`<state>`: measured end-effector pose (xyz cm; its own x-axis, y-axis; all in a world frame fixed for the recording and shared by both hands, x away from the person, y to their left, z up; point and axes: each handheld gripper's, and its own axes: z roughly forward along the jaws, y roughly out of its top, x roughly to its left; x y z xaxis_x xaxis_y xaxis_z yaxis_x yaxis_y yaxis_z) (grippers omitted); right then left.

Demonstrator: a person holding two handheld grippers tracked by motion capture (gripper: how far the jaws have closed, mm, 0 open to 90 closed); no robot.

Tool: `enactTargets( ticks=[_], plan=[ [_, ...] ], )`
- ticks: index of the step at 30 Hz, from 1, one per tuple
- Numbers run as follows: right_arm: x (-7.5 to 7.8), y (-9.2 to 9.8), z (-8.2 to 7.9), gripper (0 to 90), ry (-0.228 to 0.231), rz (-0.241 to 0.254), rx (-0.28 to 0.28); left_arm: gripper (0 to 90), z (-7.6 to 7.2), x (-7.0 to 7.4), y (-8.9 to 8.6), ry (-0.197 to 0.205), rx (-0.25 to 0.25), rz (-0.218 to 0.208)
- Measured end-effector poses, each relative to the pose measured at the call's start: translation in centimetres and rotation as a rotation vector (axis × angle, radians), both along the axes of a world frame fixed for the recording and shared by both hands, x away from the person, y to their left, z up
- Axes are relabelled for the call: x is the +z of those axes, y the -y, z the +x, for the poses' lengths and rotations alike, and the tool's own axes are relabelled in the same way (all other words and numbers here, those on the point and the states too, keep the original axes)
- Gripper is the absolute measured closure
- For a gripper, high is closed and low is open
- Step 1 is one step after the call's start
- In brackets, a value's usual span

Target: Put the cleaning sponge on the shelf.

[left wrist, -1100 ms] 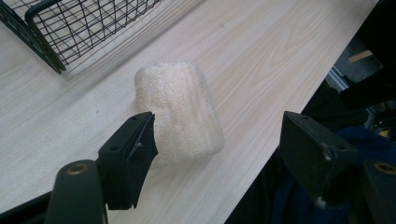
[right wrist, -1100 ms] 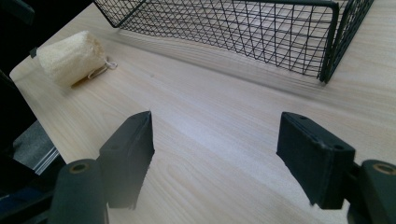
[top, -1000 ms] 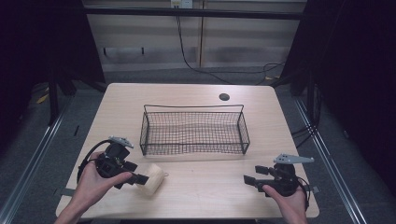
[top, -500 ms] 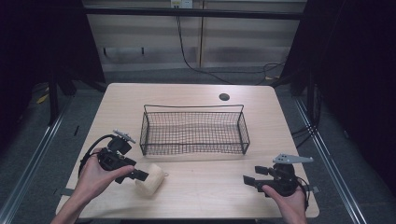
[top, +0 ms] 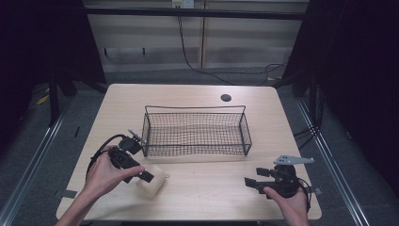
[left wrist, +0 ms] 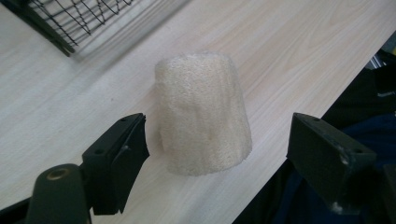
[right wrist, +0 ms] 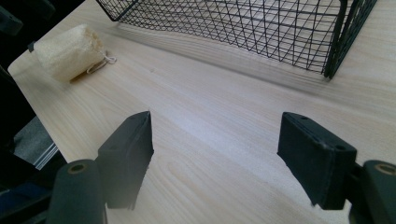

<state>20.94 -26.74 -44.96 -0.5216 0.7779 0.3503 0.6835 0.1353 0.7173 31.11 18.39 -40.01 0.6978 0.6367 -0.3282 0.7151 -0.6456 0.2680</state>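
Loofah sponge [top: 152, 181] lies on its side on the bench [top: 211, 197], near the front edge, left of centre, just in front of the wire basket's [top: 195, 132] front-left corner but apart from it. Left gripper [top: 141, 175] is at the sponge, fingers spread wide; in the left gripper view the sponge [left wrist: 201, 116] sits between the two fingers [left wrist: 116, 161], gap visible on both sides, no contact yet. Thin loop of string [right wrist: 103, 61] hangs off the sponge's end, seen in the right gripper view. Right gripper [top: 251, 182] rests low over the bench at front right, well apart from the sponge, fingers [right wrist: 315, 156] wide and holding nothing, bare wood between them. Basket sits mid-bench, long side facing the person. Dark round cable hole [top: 226, 98] in the bench behind the basket
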Motion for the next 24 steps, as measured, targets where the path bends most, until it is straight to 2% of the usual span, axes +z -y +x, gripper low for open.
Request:
enactTargets(
  ticks=[2,4,9,19,22,24],
  plan=[
    [0.0,0.0,0.0,26.4,0.001,-0.003,0.005,19.9,0.2,-0.3,0.3,-0.01,-0.008,0.023],
    [0.0,0.0,0.0,26.4,-0.002,-0.004,0.006,20.3,0.3,-0.5,0.4,-0.014,-0.002,0.016],
    [-0.1,-0.1,0.1,25.9,-0.005,-0.005,0.008,19.5,0.7,-0.9,0.6,-0.039,-0.014,0.043],
    [-0.3,-0.3,0.3,25.0,-0.026,-0.001,0.017,19.8,1.1,-1.7,1.6,-0.046,-0.013,0.078],
    [-0.3,-0.4,0.3,24.6,-0.029,-0.001,0.02,19.8,1.1,-2.1,1.9,-0.054,-0.021,0.099],
    [-0.3,-0.3,0.3,24.7,-0.027,-0.001,0.019,19.9,1.1,-2.3,2.0,-0.046,-0.024,0.112]
  ],
)
